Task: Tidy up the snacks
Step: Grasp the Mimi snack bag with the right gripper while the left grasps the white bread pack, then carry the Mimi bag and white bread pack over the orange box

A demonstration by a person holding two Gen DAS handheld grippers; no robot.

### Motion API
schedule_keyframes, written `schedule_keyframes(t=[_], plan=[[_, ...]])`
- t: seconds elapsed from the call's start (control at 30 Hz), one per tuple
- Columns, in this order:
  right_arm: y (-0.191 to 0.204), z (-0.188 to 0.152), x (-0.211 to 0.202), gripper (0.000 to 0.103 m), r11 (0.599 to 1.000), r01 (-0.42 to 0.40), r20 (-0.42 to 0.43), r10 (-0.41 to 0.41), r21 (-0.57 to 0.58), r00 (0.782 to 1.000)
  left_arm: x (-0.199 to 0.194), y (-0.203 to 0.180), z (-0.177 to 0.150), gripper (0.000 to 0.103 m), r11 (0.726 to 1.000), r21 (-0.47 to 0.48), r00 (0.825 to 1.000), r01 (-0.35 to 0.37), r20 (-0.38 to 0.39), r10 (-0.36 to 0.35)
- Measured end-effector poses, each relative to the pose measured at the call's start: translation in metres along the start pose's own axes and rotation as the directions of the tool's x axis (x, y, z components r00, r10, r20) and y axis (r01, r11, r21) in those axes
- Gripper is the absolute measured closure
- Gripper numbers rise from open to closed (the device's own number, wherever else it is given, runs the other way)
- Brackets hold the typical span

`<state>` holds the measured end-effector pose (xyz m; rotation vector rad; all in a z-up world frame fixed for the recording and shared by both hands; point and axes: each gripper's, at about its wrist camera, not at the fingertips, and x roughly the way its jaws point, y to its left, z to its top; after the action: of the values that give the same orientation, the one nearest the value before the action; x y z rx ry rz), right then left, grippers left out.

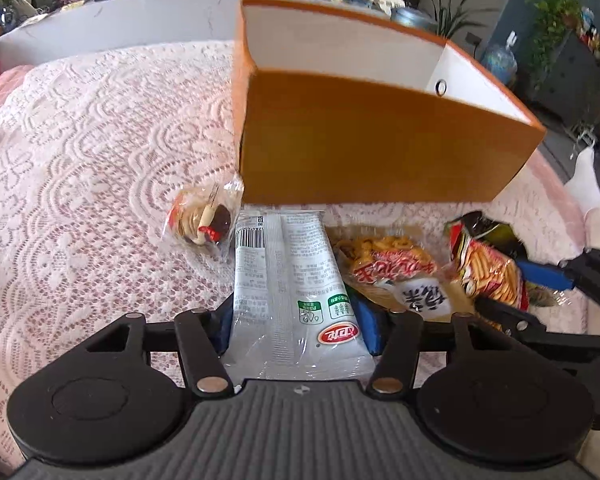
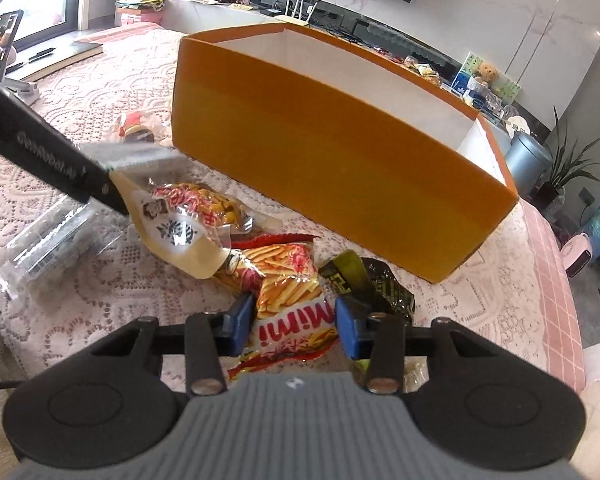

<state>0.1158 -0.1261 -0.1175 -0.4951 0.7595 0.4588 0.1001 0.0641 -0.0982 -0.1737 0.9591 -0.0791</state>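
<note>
An open orange box (image 1: 372, 152) with a white inside stands on the lace-covered table (image 1: 92, 160); it also shows in the right wrist view (image 2: 332, 152). My left gripper (image 1: 296, 320) is shut on a white snack pack (image 1: 288, 284) just in front of the box. My right gripper (image 2: 296, 320) is shut on a red Mimi shrimp-stick bag (image 2: 288, 300), which also shows in the left wrist view (image 1: 488, 268). A beige and red snack bag (image 1: 396, 276) lies between them, also seen in the right wrist view (image 2: 192, 220).
A small clear-wrapped pastry (image 1: 202, 220) lies left of the white pack. A dark green packet (image 2: 376, 284) lies beside my right gripper. A clear plastic container (image 2: 48, 248) sits at the left. A phone on a stand (image 2: 0, 44) is far left.
</note>
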Motion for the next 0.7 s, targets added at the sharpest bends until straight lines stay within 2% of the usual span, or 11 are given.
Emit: schedule_keyframes(t=[0.07, 0.23, 0.4, 0.7], plan=[[-0.001, 0.000, -0.004, 0.062, 1.000, 0.003, -0.004, -0.003, 0.014, 1.000, -0.009, 0.000, 0.000, 0.048, 1.000, -0.007, 1.000, 0.001, 0.019, -0.001], [-0.014, 0.002, -0.016, 0.063, 0.993, -0.031, 0.001, 0.031, 0.111, 1.000, -0.029, 0.002, -0.002, 0.050, 0.998, -0.044, 0.997, 0.041, 0.060, -0.038], [-0.025, 0.003, -0.032, 0.063, 0.977, -0.067, 0.018, 0.065, 0.204, 0.998, -0.051, 0.000, -0.003, 0.051, 0.998, -0.028, 0.992, 0.051, 0.118, -0.048], [-0.036, 0.007, -0.065, 0.063, 0.947, -0.121, 0.076, 0.102, 0.297, 0.992, -0.086, -0.011, 0.000, 0.051, 0.998, -0.013, 0.979, 0.053, 0.197, -0.049]])
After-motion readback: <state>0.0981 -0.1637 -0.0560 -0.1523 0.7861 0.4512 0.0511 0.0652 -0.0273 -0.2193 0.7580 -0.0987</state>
